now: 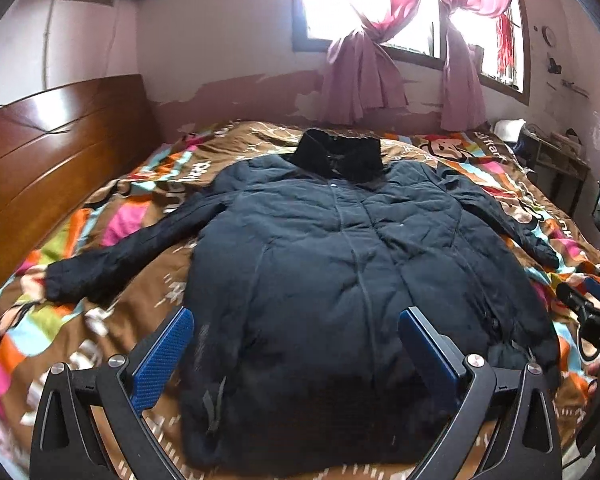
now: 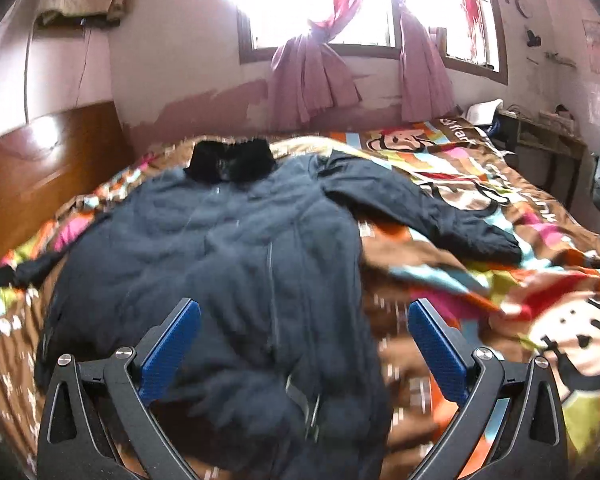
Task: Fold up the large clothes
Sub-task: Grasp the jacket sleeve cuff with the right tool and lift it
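A dark navy padded coat (image 1: pixel 340 248) is lying front-up and spread flat on a bed covered by a brightly patterned cartoon bedspread (image 1: pixel 112 208), its black furry collar (image 1: pixel 340 156) pointing toward the window with pink curtains (image 1: pixel 360 76) and both sleeves stretching outward. The left gripper (image 1: pixel 296 324) is hovering over the coat's lower part with its jaws spread wide and gripping nothing; the hem is lying between and below the two blue pads (image 1: pixel 162 356), with the coat's left edge running just inside the left-hand pad. The right gripper (image 2: pixel 304 320) is likewise standing wide open and empty, positioned over the coat's right-hand edge: the dark fabric is filling the space by its left finger, while its right finger is sitting over bare bedspread. The wooden headboard (image 1: pixel 52 152) is rising on the left.
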`<state>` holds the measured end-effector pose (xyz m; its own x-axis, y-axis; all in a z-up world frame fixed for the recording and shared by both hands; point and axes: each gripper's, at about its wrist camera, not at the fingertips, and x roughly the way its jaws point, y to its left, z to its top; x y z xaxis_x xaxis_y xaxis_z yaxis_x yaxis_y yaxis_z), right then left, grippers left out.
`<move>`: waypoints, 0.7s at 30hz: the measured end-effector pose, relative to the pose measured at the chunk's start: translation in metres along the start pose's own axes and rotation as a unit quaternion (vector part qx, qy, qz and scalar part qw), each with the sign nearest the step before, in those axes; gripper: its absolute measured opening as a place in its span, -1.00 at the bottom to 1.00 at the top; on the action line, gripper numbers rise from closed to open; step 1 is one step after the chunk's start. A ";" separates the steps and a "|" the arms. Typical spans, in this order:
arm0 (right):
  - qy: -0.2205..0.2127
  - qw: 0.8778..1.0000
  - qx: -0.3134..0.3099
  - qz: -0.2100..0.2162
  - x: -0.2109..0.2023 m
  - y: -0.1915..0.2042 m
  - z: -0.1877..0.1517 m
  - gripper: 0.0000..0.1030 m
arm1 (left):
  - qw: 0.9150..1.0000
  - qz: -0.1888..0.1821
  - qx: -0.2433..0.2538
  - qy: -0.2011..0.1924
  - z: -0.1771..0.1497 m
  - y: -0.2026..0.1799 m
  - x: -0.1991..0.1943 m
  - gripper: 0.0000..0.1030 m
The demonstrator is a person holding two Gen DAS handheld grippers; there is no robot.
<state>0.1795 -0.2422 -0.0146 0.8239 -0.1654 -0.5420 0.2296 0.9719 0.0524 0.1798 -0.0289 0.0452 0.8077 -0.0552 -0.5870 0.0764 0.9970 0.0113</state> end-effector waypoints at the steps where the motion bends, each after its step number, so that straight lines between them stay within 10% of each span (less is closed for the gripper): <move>1: 0.003 1.000 0.001 0.001 0.009 -0.004 0.006 0.98 | 1.000 -0.006 0.000 0.004 0.013 -0.004 0.015 1.00; 7: 0.023 0.999 0.033 0.028 0.094 -0.042 0.040 0.98 | 0.999 -0.042 0.019 -0.004 0.059 -0.030 0.093 1.00; 13: -0.007 0.995 0.069 -0.068 0.154 -0.076 0.074 0.98 | 0.997 -0.071 -0.021 0.002 0.093 -0.054 0.157 1.00; 21: 0.134 0.967 0.209 -0.053 0.221 -0.145 0.081 0.98 | 0.986 -0.125 -0.028 0.108 0.135 -0.111 0.222 1.00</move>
<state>0.3701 -0.4329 -0.0740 0.6331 -0.1576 -0.7579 0.5416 0.7897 0.2882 0.4296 -0.1590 0.0225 0.6241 -0.2924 -0.7246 0.2192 0.9556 -0.1967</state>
